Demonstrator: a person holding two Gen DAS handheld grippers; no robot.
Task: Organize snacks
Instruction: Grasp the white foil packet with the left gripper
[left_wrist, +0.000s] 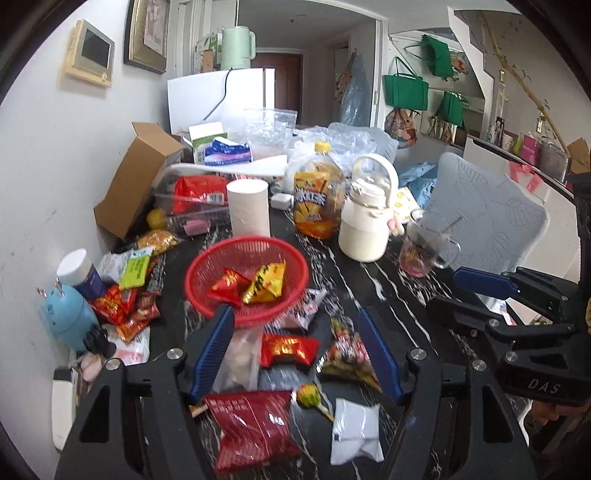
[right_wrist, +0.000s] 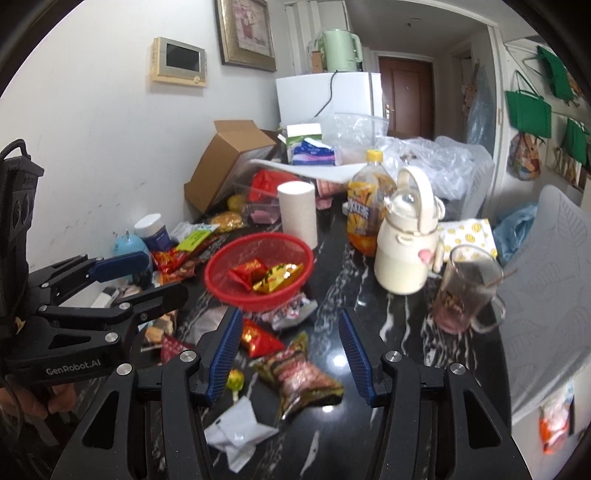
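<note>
A red mesh basket (left_wrist: 207, 271) (right_wrist: 221, 264) stands mid-table and holds a red packet (left_wrist: 227, 286) and a yellow packet (left_wrist: 266, 282). Loose snacks lie in front of it on the black marble table (left_wrist: 388, 295). My left gripper (left_wrist: 299, 350) hovers open over a small red packet (left_wrist: 288, 349), a clear bag (left_wrist: 240, 363) and a striped packet (left_wrist: 349, 356). My right gripper (right_wrist: 288, 352) is open above the same red packet (right_wrist: 258, 341) and striped packet (right_wrist: 301, 376). Nothing is gripped. Each gripper shows at the edge of the other's view: the right (left_wrist: 469, 299), the left (right_wrist: 144, 280).
Behind the basket stand a paper roll (left_wrist: 249, 210), an orange drink bottle (left_wrist: 319, 199), a cream jug (left_wrist: 367, 225) and a glass mug (left_wrist: 424, 245). More packets (left_wrist: 125, 306), a blue figure (left_wrist: 68, 317) and a cardboard box (left_wrist: 136, 181) crowd the wall side. A chair (left_wrist: 491, 210) is right.
</note>
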